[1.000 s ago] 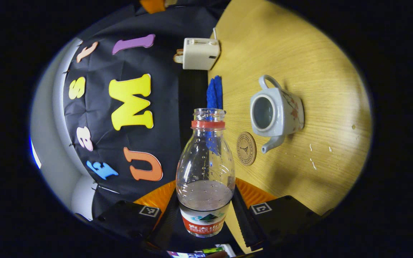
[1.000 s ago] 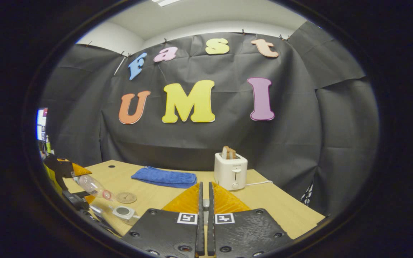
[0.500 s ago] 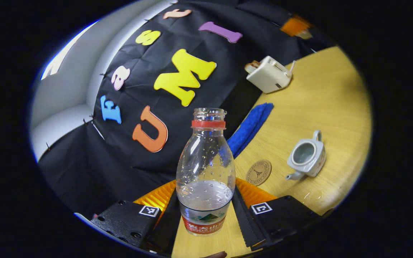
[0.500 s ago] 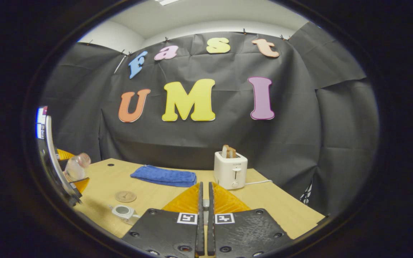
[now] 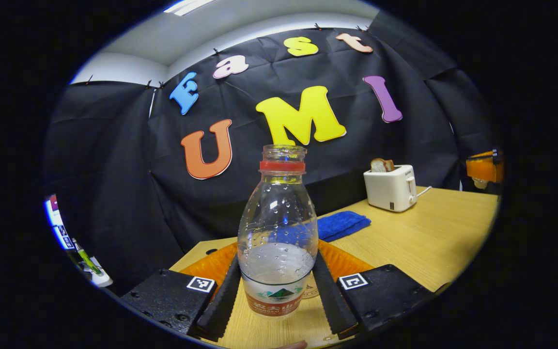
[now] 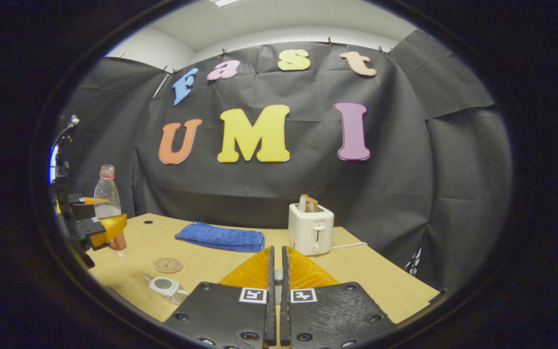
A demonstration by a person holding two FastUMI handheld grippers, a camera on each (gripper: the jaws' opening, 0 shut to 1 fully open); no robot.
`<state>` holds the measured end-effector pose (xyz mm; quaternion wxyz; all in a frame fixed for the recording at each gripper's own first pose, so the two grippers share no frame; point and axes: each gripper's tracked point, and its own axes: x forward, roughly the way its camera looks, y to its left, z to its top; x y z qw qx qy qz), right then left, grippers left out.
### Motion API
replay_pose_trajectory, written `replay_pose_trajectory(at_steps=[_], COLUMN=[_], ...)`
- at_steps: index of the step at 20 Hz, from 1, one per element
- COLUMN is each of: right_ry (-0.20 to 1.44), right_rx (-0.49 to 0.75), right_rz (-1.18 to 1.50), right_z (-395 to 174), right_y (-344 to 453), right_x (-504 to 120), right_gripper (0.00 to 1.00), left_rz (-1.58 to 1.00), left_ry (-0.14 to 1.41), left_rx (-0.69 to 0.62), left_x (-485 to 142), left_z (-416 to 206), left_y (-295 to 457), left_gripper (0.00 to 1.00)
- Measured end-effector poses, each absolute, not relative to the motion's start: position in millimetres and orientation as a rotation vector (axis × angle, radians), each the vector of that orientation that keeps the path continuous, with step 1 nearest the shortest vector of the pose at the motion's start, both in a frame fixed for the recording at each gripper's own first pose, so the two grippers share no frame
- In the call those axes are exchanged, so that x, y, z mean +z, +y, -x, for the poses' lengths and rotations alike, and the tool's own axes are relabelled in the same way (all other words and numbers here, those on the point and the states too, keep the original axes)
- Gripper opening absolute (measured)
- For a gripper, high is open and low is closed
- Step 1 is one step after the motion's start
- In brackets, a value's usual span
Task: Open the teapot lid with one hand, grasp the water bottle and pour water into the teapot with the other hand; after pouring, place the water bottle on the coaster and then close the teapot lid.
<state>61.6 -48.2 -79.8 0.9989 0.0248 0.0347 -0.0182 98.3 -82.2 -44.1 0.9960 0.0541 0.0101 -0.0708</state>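
Bottle (image 5: 277, 228) upright, clamped between left tool (image 5: 277, 295) fingers

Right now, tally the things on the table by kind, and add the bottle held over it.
Bottle, held upright in the left gripper: 1
Teapot, lid off: 1
Coaster: 1
Blue cloth: 1
Toaster, bread in its slot: 1
Total: 5

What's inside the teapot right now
The teapot sits lidless on the table; its open mouth looks greyish. From the right gripper view it's too small to tell any water level inside.
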Motion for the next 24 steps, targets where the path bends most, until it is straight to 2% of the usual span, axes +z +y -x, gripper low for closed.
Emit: replay_pose_trajectory(at_steps=[4, 13, 24], right_ry=[0.077, 0.108, 0.129], right_rx=[-0.042, -0.06, -0.049], right_rz=[-0.048, -0.019, -0.026], right_z=[-64, -73, -80], right_y=[-49, -46, -43], right_x=[-83, -98, -107], right_gripper=[0.03, 0.03, 0.03], left_rz=[0.043, 0.129, 0.162], left_ry=[0.024, 0.043, 0.132], left_rx=[-0.168, -0.18, -0.221], left_x=[-53, -93, -127], left_z=[-128, -192, -202], left_y=[-93, -108, -123], left_gripper=[0.78, 0.78, 0.79])
